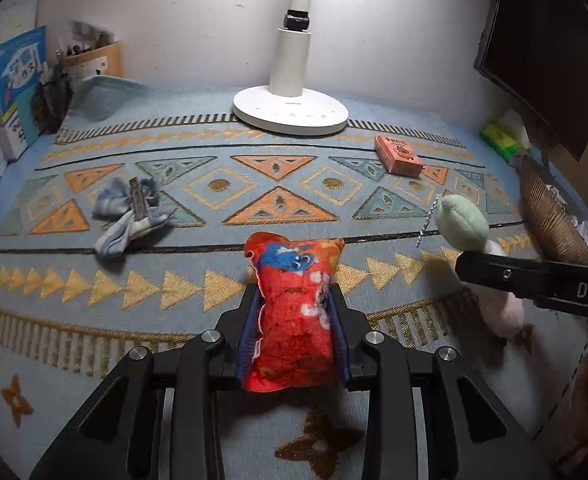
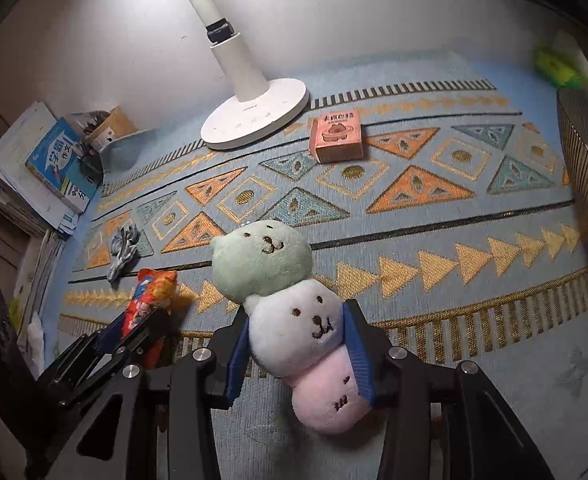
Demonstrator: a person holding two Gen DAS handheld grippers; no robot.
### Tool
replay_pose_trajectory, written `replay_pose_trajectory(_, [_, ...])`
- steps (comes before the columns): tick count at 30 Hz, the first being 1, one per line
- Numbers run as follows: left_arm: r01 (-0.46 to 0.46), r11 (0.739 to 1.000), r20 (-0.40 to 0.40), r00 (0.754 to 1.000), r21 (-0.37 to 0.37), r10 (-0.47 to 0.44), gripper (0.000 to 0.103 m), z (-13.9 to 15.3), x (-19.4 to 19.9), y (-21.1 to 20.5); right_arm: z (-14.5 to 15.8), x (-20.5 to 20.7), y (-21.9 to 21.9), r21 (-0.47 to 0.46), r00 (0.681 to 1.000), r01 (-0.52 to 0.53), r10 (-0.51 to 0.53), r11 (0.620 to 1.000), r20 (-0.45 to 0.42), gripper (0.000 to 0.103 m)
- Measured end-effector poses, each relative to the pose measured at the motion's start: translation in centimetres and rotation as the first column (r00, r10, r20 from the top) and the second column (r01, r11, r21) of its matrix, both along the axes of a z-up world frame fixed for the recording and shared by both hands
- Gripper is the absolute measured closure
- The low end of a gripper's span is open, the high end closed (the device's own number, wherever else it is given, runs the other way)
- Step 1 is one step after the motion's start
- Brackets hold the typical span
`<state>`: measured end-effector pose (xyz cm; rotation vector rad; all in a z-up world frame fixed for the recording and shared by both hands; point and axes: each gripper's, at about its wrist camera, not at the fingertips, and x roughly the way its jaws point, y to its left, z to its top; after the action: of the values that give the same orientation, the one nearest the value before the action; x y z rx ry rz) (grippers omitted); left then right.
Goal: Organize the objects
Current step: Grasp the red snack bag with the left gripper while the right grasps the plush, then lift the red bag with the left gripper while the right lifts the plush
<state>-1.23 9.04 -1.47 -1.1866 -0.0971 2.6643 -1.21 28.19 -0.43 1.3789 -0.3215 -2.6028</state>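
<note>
Red plush pouch (image 1: 292, 312) and three-ball plush toy (image 2: 294, 320), both off the patterned mat (image 1: 214, 184) and carried side by side over its near edge. Clenched on the pouch, the left gripper (image 1: 294, 328): blue pads (image 1: 247, 336) pressed into both flanks, fabric visibly pinched at the waist, top end standing upright beyond the tips. Clamped on the toy, the right gripper (image 2: 296, 344): pads flanking the white middle ball and the pink bottom one, green head leaning out ahead, tilted to the left in the right wrist view.

Left on the mat: a crumpled blue-and-white cloth with a metal clip (image 1: 128, 212) well to the left, a pink box (image 1: 399, 155) near the round base of the white lamp (image 1: 290, 114). Further off, books (image 1: 12, 92) stacked against the wall on the left, a ribbed brown container (image 1: 550, 216) at the right edge, beside the toy.

Judged step: pick-up finished on both sides, transport under way, no drop-off reached yet. Destination not certain from these views; the ribbed container a likely candidate, nothing more.

Called for next: steady carriage with both grips held firm, clearance kept between the two tools, close together here, then a low placement before any release, soft toys being prone to sag and slip.
</note>
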Motion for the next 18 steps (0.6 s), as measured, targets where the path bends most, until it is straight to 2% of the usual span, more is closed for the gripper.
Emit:
replay_pose_trajectory(1, [-0.009, 1.000, -0.004, 1.000, 0.015, 0.009, 0.074, 0.0, 0.0, -0.2, -0.2, 0.2, 0.0, -0.004, 1.000, -0.011, 0.011, 1.000, -0.010, 0.032])
replay_pose_trajectory(3, [-0.020, 0.999, -0.014, 1.000, 0.051, 0.020, 0.074, 0.2, 0.1, -0.8, -0.6, 0.8, 0.4, -0.051, 0.999, -0.030, 0.028, 0.998, -0.046, 0.018])
replay_pose_trajectory(4, [-0.019, 0.997, -0.014, 1.000, 0.071, 0.020, 0.074, 0.3, 0.0, -1.0, -0.9, 1.1, 0.7, -0.071, 0.997, -0.031, 0.026, 0.997, -0.068, 0.016])
replay_pose_trajectory(6, [-0.015, 0.993, 0.013, 1.000, 0.115, 0.013, 0.073, -0.1, -0.3, -1.5, -1.4, 1.1, 1.5, -0.115, 0.999, -0.010, 0.004, 0.993, -0.054, 0.016])
replay_pose_trajectory(8, [-0.035, 0.991, 0.035, 0.999, 0.132, 0.031, 0.073, -0.4, -0.6, -2.0, -1.1, 1.2, 2.1, -0.154, 0.997, -0.006, -0.006, 0.988, -0.077, 0.015])
replay_pose_trajectory(12, [-0.014, 0.987, -0.002, 1.000, 0.160, 0.015, 0.073, 0.1, 0.0, -2.0, -1.3, 0.8, 2.1, -0.183, 0.998, -0.016, 0.005, 0.983, -0.062, 0.013])
replay_pose_trajectory(15, [-0.028, 0.988, 0.018, 1.000, 0.155, 0.025, 0.073, -0.1, -0.2, -2.1, -1.3, 0.9, 2.1, -0.186, 0.998, -0.018, 0.006, 0.982, -0.066, 0.010])
replay_pose_trajectory(18, [-0.031, 0.986, 0.023, 0.999, 0.167, 0.028, 0.073, -0.1, -0.3, -2.3, -1.3, 1.0, 1.2, -0.125, 0.998, -0.026, 0.018, 0.992, -0.068, 0.008])
